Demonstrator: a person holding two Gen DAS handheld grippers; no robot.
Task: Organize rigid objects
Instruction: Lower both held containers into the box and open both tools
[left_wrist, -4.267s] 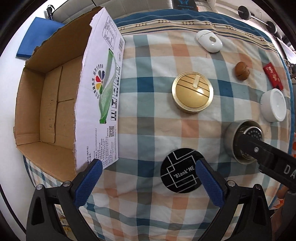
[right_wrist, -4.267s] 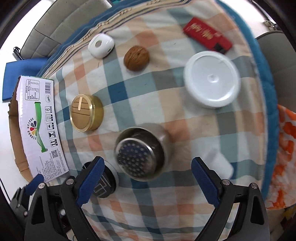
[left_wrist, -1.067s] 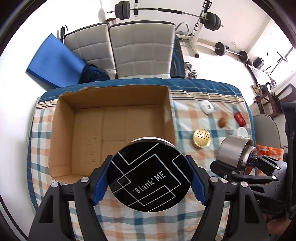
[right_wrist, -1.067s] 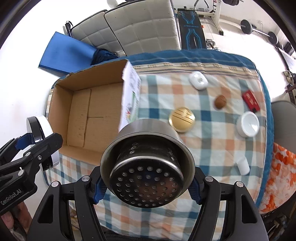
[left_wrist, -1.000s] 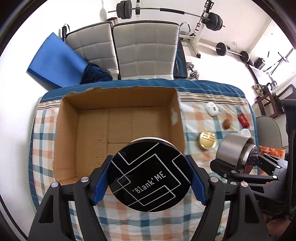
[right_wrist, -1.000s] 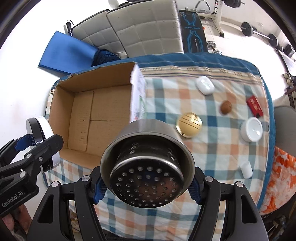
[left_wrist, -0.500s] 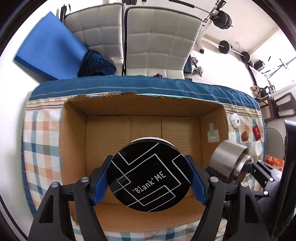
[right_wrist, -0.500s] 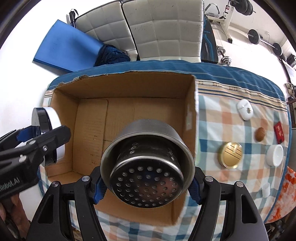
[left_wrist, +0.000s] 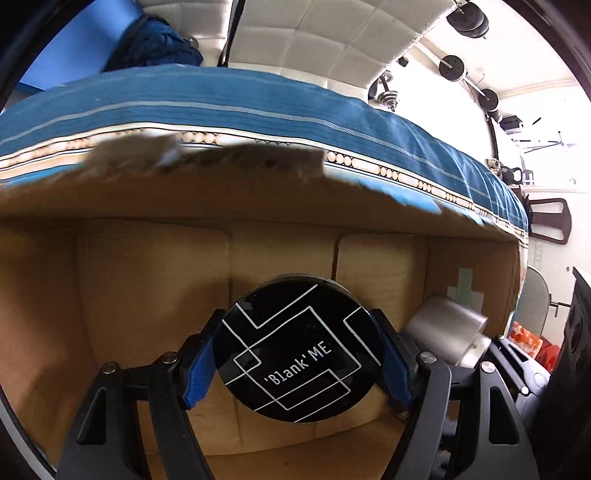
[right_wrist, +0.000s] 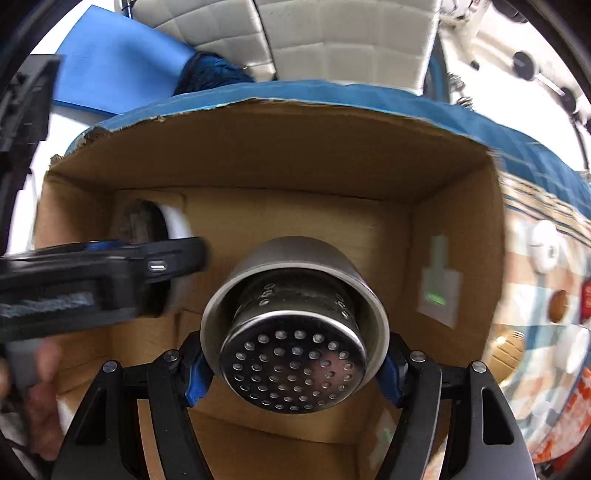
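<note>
We've got the left gripper (left_wrist: 297, 354) clamped on a round black "Blank ME" tin (left_wrist: 297, 349) and the right gripper (right_wrist: 293, 363) on a perforated steel cup (right_wrist: 293, 332), both inside the brown cardboard box (right_wrist: 258, 155). Only the right wrist view shows items on the checked cloth (right_wrist: 524, 295) right of box.

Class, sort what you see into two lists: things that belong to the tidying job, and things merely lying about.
Job: black disc, steel cup, cardboard box, walnut, gold tin.
Lying about: blue mat, white chairs, dumbbells.
</note>
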